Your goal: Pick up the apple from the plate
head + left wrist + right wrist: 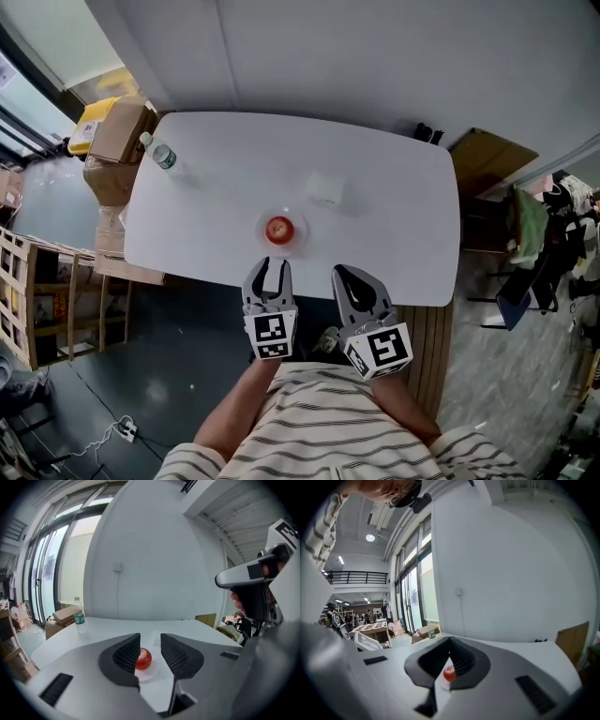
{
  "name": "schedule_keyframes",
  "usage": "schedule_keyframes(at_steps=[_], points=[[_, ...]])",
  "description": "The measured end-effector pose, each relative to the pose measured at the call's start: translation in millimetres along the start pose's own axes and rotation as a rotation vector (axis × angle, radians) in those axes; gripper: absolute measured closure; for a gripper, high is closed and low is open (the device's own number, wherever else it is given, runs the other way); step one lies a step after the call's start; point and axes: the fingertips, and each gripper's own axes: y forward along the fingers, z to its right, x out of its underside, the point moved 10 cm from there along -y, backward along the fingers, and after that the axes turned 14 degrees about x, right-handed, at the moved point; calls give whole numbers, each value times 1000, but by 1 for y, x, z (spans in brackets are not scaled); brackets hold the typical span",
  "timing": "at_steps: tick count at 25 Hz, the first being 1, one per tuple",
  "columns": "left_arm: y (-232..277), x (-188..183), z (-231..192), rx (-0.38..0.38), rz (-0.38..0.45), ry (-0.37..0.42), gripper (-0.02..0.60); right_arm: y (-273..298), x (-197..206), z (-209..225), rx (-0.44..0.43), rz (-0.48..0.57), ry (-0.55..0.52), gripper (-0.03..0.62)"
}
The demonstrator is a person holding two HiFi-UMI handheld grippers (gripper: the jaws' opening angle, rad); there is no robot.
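Note:
A red apple (279,229) sits on a small white plate (300,237) near the front edge of the white table (216,178). My left gripper (270,267) hovers just short of that edge, in line with the apple, jaws open and empty. In the left gripper view the apple (143,659) and plate (153,672) show through the gap of the left gripper (150,642), still ahead of the tips. My right gripper (341,274) is beside it to the right, shut and empty. The right gripper view shows the apple (449,672) beyond the closed tips of the right gripper (450,642).
A water bottle (159,153) stands at the table's far left corner, and a white folded napkin (325,187) lies behind the plate. Cardboard boxes (117,131) and wooden crates (37,300) sit left of the table. A brown board (487,159) and clothes-draped chair (530,234) are to the right.

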Motion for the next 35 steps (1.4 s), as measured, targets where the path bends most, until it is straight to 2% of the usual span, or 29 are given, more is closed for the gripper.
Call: schedule_keyframes(at_steps=[3,13,21,29,35], points=[[17,11,-9,33,-42,-5,382,9,0,2,25,-5,7,580],[65,47,-37,50,-120,20,255,32,5,4,44,-38,-2,580],[94,73,-55,69,-192,18,202,46,6,4,52,-57,-19,580],[120,94,-67,59,-259,1,195,55,8,12,65,-70,-23,580],[134,99,-67,83,-275,42,195,58,12,13,64,-86,-37,580]])
